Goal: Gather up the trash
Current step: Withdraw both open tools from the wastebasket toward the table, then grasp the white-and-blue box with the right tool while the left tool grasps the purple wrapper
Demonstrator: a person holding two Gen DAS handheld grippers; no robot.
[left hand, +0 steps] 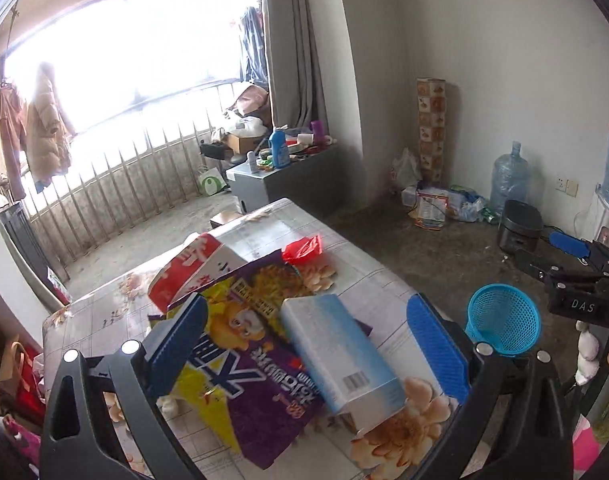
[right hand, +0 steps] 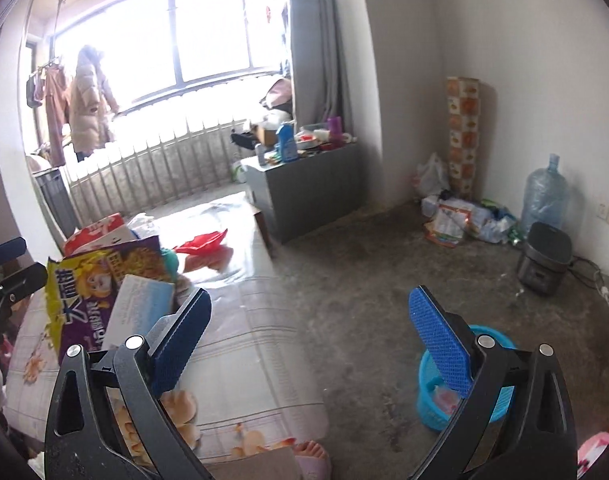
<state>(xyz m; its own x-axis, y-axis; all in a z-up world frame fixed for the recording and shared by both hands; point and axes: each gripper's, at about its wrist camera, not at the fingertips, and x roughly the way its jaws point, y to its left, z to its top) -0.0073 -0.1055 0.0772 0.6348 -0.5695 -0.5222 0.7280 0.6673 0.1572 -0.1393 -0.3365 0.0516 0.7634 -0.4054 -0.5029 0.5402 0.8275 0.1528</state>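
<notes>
Both the left gripper (left hand: 306, 348) and right gripper (right hand: 310, 342) gape wide, empty; pale blue carton (left hand: 340, 356) looks light, stiff, crushable: pinch its 2 long sides mid-length.

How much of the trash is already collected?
Done: something pinkish lies in the blue basket. In hand: nothing; left gripper and right gripper are open. Left on the table: purple bag, white box, red wrapper, red-white pack.
</notes>
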